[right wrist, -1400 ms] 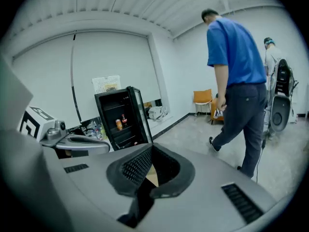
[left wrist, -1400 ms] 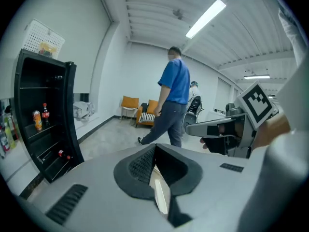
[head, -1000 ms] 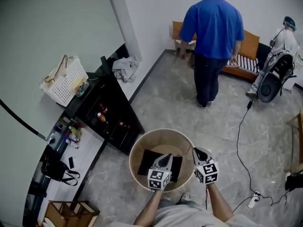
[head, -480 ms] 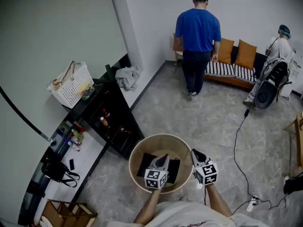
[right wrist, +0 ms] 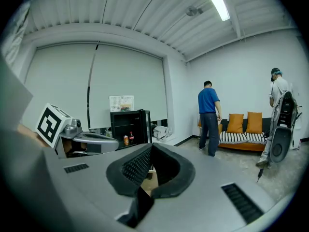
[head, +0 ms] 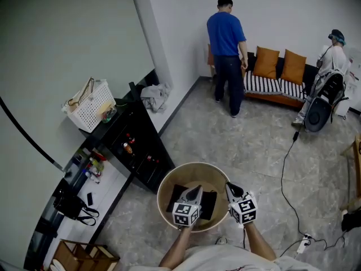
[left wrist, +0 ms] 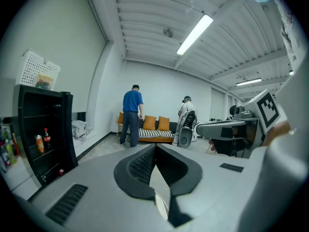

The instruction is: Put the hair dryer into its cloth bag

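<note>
Tongs: your left gripper and right gripper are both pinched closed and empty, over the round wooden table | Task thing: a flat black cloth bag lies on the table under your left gripper; no hair dryer discernible | Handling: the bag is likely limp and light, so pinch its hem | Around: black cabinet just beside the table; nothing blocks you.

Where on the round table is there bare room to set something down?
Bare wood shows along the far rim of the round tan wooden table, beyond the flat black cloth bag. The bag fills the middle; the left gripper and right gripper crowd the near side. The grey floor beyond is open.
</note>
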{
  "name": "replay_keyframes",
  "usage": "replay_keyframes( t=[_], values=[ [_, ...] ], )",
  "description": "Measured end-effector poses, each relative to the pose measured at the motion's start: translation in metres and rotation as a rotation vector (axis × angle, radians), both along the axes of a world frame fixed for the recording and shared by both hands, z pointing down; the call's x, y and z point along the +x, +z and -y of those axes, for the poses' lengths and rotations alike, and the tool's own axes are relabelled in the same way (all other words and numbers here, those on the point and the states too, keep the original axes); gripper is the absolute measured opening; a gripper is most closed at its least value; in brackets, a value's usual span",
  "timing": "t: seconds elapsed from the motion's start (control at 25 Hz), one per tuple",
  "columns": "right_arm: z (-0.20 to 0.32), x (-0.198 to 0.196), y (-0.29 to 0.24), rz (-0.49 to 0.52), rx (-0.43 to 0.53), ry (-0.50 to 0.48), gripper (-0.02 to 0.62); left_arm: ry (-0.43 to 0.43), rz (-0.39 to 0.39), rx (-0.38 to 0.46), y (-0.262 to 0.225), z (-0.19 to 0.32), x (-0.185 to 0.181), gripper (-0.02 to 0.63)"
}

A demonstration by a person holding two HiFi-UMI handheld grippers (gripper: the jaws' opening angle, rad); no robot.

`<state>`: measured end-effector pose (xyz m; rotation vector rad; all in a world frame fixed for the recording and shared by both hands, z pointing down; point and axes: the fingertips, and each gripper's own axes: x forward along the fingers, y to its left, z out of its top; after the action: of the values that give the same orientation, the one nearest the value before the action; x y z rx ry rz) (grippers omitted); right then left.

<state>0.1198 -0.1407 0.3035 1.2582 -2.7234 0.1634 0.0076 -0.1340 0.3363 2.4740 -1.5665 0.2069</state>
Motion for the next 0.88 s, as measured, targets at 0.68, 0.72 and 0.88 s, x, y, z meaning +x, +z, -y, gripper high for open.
replay_keyframes(
  t=[0.68, 0.72, 0.88],
  values=[
    [-0.110, -0.050, 0.002, -0.026, -0.021, 0.076, 0.028, 0.101, 0.000, -0.019, -0.006, -0.107, -0.050, 0.031],
    [-0.120, -0.054, 0.003, -0.028, -0.022, 0.078, 0.028, 0.103, -0.001, -0.017, -0.006, -0.115, -0.054, 0.031],
    [-0.155, -0.069, 0.004, -0.035, -0.015, 0.088, 0.028, 0.114, -0.011, -0.011, -0.006, -0.145, -0.066, 0.031]
  ],
)
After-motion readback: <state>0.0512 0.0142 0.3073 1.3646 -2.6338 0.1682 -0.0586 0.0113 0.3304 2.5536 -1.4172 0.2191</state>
